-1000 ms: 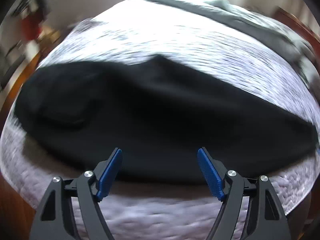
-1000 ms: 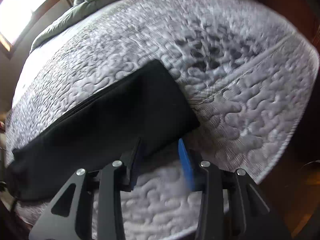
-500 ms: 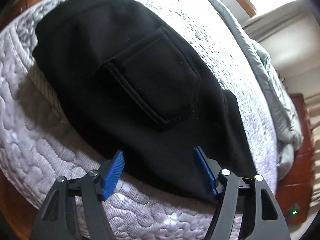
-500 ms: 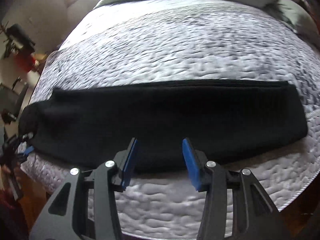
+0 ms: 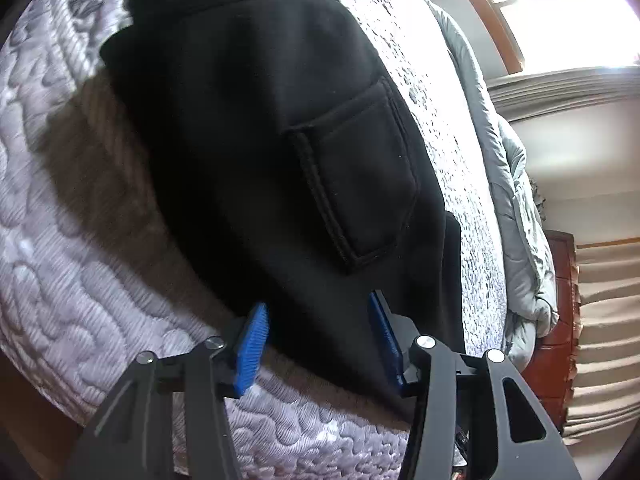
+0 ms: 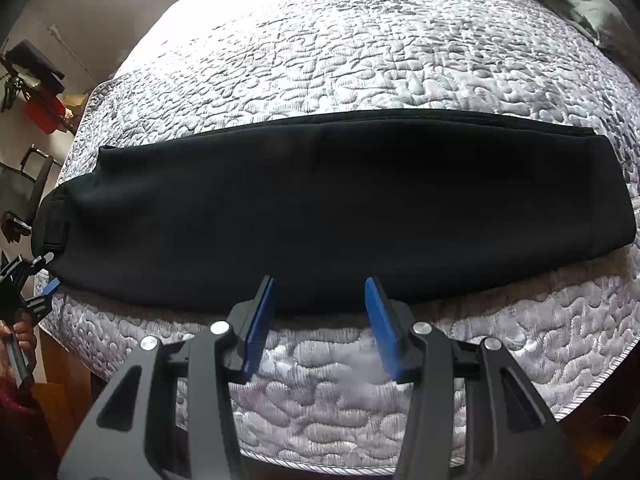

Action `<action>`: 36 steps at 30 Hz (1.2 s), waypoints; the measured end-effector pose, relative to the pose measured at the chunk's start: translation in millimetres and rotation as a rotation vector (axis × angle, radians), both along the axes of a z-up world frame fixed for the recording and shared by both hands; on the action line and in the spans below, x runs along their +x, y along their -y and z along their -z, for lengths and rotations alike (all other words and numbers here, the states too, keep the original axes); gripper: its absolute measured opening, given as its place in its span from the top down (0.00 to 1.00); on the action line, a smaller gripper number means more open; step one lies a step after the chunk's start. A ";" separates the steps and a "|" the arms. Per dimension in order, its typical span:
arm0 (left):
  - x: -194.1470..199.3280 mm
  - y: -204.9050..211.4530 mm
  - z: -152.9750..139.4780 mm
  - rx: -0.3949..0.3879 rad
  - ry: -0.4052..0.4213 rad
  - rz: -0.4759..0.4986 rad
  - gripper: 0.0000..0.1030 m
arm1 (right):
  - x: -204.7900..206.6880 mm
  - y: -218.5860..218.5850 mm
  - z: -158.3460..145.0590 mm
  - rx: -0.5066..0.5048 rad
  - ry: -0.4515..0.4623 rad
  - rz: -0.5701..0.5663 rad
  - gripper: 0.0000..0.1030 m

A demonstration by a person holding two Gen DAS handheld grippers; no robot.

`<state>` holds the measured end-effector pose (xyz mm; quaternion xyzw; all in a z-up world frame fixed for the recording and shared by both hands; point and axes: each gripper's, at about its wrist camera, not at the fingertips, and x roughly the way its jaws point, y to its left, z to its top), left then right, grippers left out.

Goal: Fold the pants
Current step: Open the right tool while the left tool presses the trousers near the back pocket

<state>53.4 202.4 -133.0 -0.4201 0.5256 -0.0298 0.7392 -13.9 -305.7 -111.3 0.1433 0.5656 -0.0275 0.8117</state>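
Left wrist view: the left tongs point steeply down at the near edge of the black pants, at the waist end where the back pocket shows. Their jaws are closing, with the pants' edge fabric between the blue pads; the pads do not yet press it, so the tongs count as released.

Right wrist view: the right tongs stand part open over the near long edge of the pants, about midway along the leg. The pads straddle the edge without visibly pinching it; state: released.

The pants lie flat on the quilted bed cover, already folded lengthwise, one leg over the other, running left to right close to the near edge of the bed. A grey duvet is bunched at the far end.

Step in hand, judged: taking hold of the edge for the crosswise fold. The next move calls for both tongs to clench through all layers, then carry one end over to the other while keeping the edges aligned.
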 end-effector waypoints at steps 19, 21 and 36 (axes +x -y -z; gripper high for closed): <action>-23.1 32.6 -12.6 0.328 0.059 -0.054 0.76 | 13.3 8.9 22.1 0.017 -0.041 0.016 0.50; -33.0 33.1 -24.0 0.363 0.062 -0.063 0.70 | 13.0 11.6 21.8 0.028 -0.032 0.018 0.50; 7.6 190.2 -20.3 0.516 0.116 0.433 0.60 | 42.8 15.3 35.1 0.011 -0.043 -0.021 0.50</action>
